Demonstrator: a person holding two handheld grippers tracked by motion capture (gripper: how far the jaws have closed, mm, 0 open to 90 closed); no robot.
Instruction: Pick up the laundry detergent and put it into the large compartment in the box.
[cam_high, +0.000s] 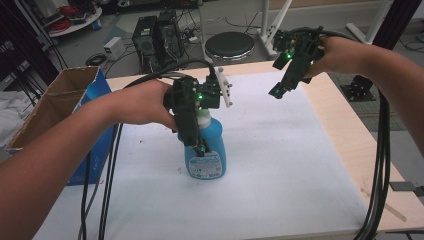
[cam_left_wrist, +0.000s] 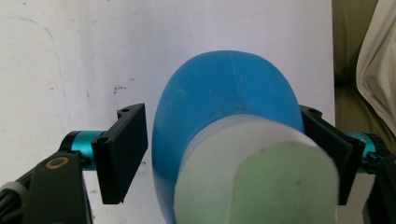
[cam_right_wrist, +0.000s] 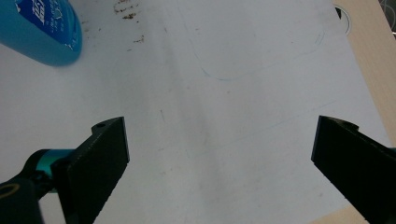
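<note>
High view is showing the left gripper (cam_high: 201, 148) straddling a blue bottle (cam_high: 206, 150) standing mid-worktop (cam_high: 300, 165), jaws narrowing without yet gripping, needing a final squeeze before lifting, while the right gripper (cam_high: 278, 91) is hovering wide open.

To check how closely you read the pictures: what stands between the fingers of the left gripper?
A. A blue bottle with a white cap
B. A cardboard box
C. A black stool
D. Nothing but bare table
A: in the left gripper view the blue bottle with its white cap sits between the left gripper's fingers, a thin gap showing beside one of them; the high view shows that gripper over the upright bottle.
</note>
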